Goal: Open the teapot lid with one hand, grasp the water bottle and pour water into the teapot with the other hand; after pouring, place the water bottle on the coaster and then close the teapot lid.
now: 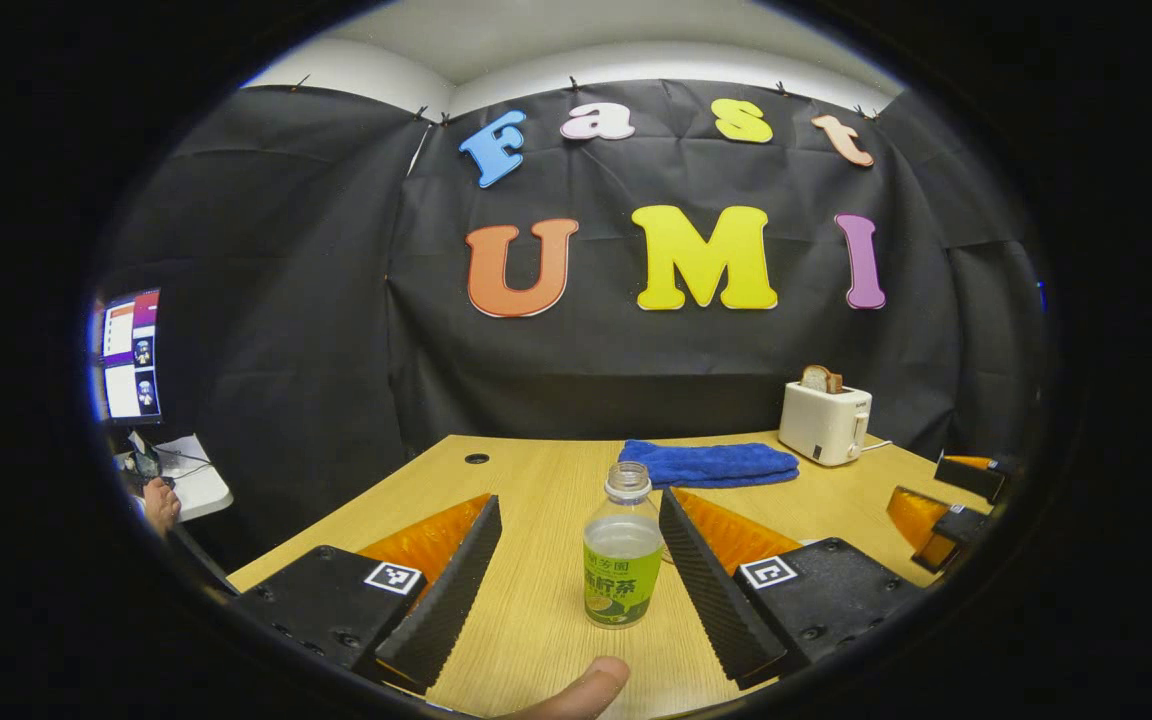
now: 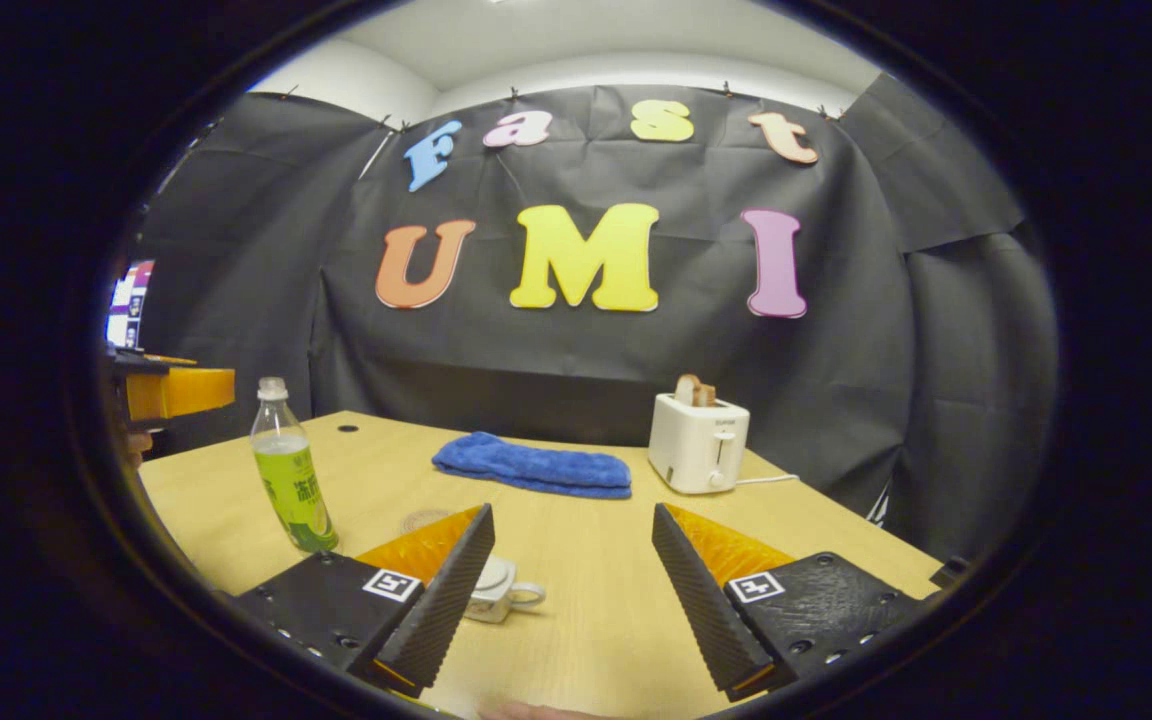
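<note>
In the left gripper view, the left tool (image 1: 576, 565) stands with fingers wide apart, bare light wooden bench (image 1: 536, 620) between them. The uncapped clear plastic water bottle with green label (image 1: 623, 548) stands upright between them at 12 o'clock, touching neither. In the right gripper view, the right tool (image 2: 573, 570) is likewise spread; the small white teapot (image 2: 496, 590) sits at 10 o'clock behind its left finger. Beyond lie a folded blue towel (image 2: 534, 466) and a white toaster (image 2: 698, 443) near the far edge.
</note>
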A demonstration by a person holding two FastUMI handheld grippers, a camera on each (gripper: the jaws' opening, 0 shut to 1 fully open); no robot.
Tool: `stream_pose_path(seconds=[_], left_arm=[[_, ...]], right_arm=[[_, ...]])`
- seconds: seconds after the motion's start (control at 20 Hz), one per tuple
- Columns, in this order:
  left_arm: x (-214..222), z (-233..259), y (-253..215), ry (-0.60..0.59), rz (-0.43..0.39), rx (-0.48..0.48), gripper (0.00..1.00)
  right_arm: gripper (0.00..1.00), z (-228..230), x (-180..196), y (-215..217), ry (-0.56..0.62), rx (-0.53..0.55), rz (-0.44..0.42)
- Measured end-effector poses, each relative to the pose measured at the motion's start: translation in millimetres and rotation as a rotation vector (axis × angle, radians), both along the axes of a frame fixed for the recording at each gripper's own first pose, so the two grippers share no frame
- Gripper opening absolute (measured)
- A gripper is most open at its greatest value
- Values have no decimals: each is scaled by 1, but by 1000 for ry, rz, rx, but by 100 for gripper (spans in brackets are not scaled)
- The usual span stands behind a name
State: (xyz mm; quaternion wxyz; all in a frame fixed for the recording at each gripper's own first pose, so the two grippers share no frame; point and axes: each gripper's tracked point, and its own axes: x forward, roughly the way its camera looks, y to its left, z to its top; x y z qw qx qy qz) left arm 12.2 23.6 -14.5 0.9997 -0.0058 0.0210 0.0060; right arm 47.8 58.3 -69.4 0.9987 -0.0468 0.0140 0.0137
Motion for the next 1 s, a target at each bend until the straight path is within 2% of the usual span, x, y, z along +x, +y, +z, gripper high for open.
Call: stream_pose_path(seconds=[0.1,0.25,0.4,0.55,0.6,0.65,0.8,1.0], left_arm=[[2,-3,3,9,7,-1,99],[5,-8,5,23,12,-7,99],[9,-13,4,35,10,-2,99],[10,-14,5,46,10,-2,99],[9,-16,5,46,9,-3,99],[9,-14,5,45,9,-4,99],[8,-14,5,44,7,-8,99],[8,-14,9,49,9,-36,99]], right_arm=[[96,-18,18,22,27,-3,31],[94,-42,42,52,81,49,79],[90,-60,55,62,133,56,79],[75,-66,63,61,137,41,66],[65,-66,63,63,129,41,75],[62,-67,63,66,125,39,78],[39,-69,64,69,103,16,96],[40,-73,62,73,126,77,144]])
